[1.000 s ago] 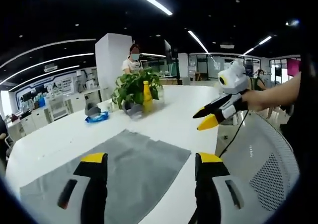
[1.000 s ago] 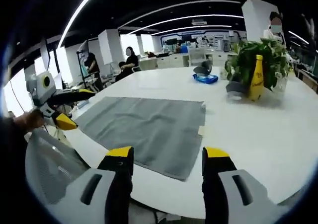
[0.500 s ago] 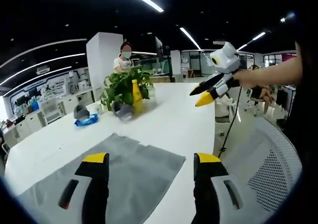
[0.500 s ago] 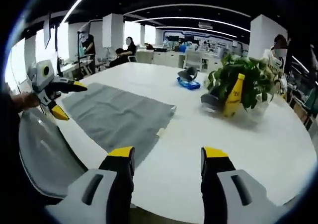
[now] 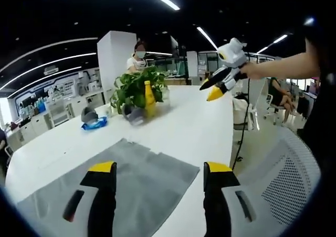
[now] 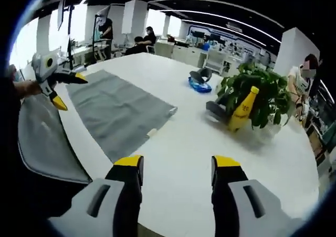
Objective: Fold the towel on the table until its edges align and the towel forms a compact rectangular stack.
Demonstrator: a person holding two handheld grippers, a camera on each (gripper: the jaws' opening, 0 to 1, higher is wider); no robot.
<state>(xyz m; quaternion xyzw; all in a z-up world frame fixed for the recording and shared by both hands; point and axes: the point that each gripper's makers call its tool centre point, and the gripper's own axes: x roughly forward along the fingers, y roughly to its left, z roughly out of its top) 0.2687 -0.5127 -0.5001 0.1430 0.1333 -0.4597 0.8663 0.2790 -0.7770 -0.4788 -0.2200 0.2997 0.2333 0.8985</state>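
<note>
Towel (image 5: 126, 182): in the left gripper view it lies flat and unfolded on the white table (image 5: 194, 126), grey, its near-right corner just beyond the left gripper (image 5: 157, 174). That gripper's jaws stand apart with nothing between them, poised over the towel's near part. The right gripper (image 5: 214, 90) is raised well above the far right of the table, held by a hand (image 5: 252, 71); its jaws are slightly parted and empty. A plant (image 5: 137, 87) and yellow bottle (image 5: 149, 98) stand beyond the towel, well apart from it.

In the right gripper view the towel (image 6: 118, 113) lies to the left, a small label showing at its near edge. The right gripper (image 6: 176, 166) has its jaws apart, empty, over bare table to the right of the cloth. The left gripper (image 6: 65, 87) sits at the towel's far-left side, jaws parted.

Judgement: no fold has begun. To do the step well, each gripper should take one corner of the same edge, pinch only the cloth, lift together and lay that edge squarely on the opposite one.
</note>
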